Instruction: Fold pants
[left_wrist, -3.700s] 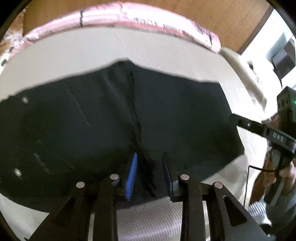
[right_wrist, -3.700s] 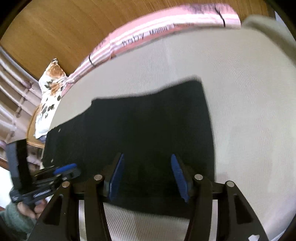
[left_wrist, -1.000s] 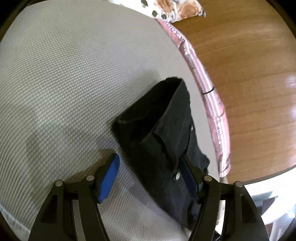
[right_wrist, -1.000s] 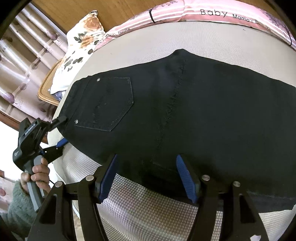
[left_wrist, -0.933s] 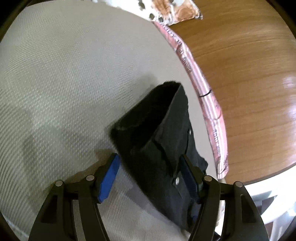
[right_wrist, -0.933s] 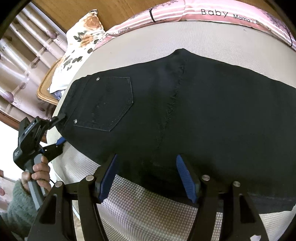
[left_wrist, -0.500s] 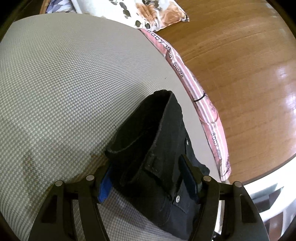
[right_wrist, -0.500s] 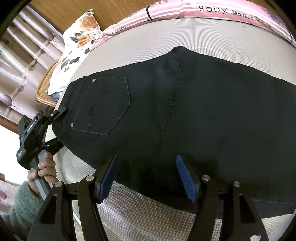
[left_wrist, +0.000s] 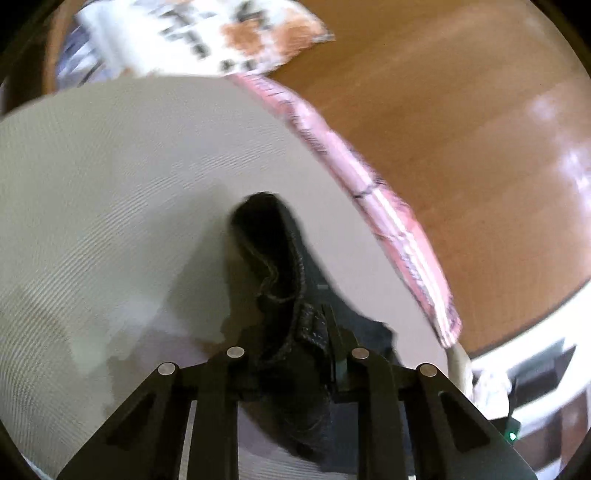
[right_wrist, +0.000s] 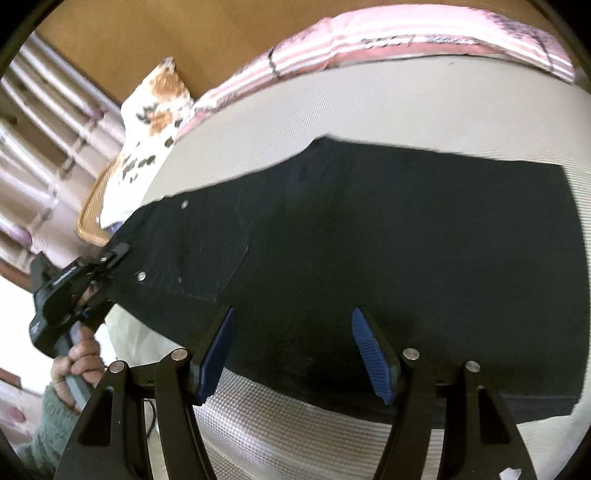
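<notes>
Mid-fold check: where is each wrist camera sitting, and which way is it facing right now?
Left wrist: behind the left tool, low at the waistband end of the black denim pants, looking along them; its fingers clamp the waistband.
Right wrist: above the near edge, facing across the pants; right tool open, left tool and hand showing.
Shared: the pants, left tool.

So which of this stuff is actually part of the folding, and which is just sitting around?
Part of the job:
- black pants, spread on the grey mat
- left hand-held gripper, clamped on the waistband
- right hand-held gripper, open over the pants

Just lying about:
- floral cushion
- pink striped blanket
- wicker basket
</notes>
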